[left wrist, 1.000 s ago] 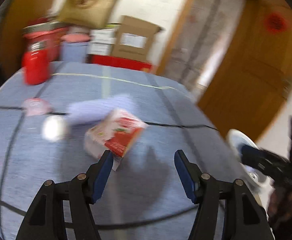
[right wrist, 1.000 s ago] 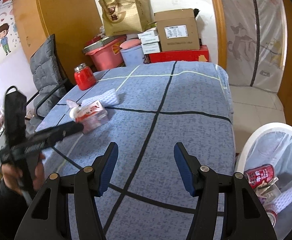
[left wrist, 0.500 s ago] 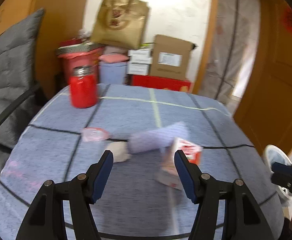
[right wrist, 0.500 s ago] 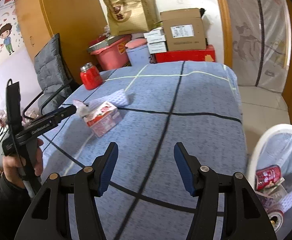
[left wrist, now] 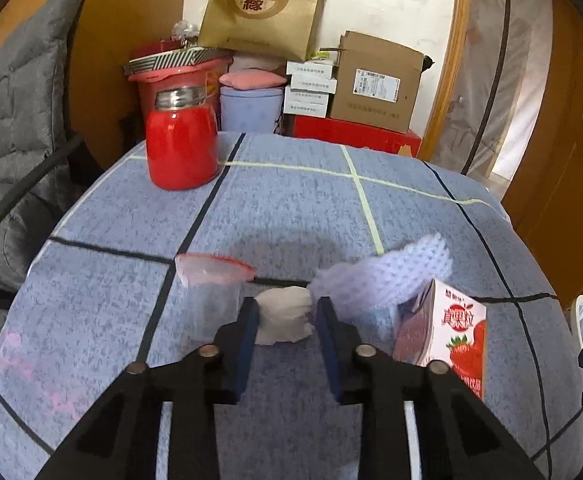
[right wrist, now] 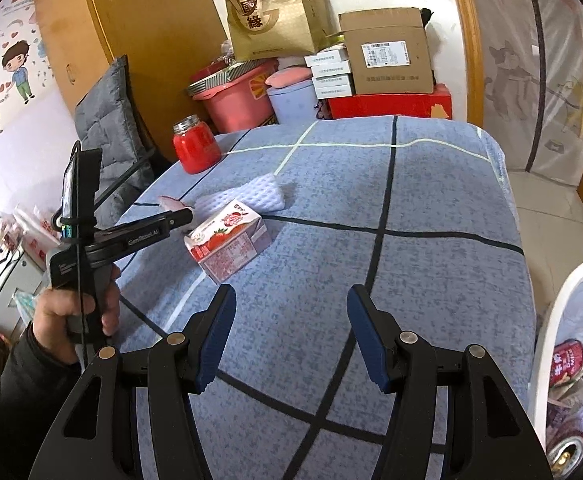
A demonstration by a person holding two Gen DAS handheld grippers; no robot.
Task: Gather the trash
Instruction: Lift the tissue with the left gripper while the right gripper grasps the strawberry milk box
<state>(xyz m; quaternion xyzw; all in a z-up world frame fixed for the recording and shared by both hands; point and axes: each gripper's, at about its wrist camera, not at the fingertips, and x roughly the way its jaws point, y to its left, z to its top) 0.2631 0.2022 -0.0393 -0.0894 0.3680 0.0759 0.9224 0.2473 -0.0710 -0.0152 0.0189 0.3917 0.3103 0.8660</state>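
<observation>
My left gripper [left wrist: 285,320] has closed its fingers around a crumpled white paper wad [left wrist: 283,314] on the blue checked tablecloth [left wrist: 291,208]. A clear plastic cup with a red rim [left wrist: 211,292] lies just left of it. A lilac sponge cloth [left wrist: 387,276] and a strawberry milk carton [left wrist: 447,336] lie to its right. In the right wrist view the left gripper [right wrist: 179,218] sits beside the carton [right wrist: 227,246] and cloth [right wrist: 247,198]. My right gripper [right wrist: 291,336] is open and empty above the cloth's near part.
A red jar [left wrist: 181,140] stands at the table's far left. A white bin [right wrist: 563,364] with a red can and wrappers stands at the right of the table. A grey chair [left wrist: 15,120] is on the left. Boxes, tubs and a paper bag are stacked behind.
My left gripper swung left from the carton, moved onto the paper wad and narrowed its fingers around it. The right gripper drifted slightly and stayed open.
</observation>
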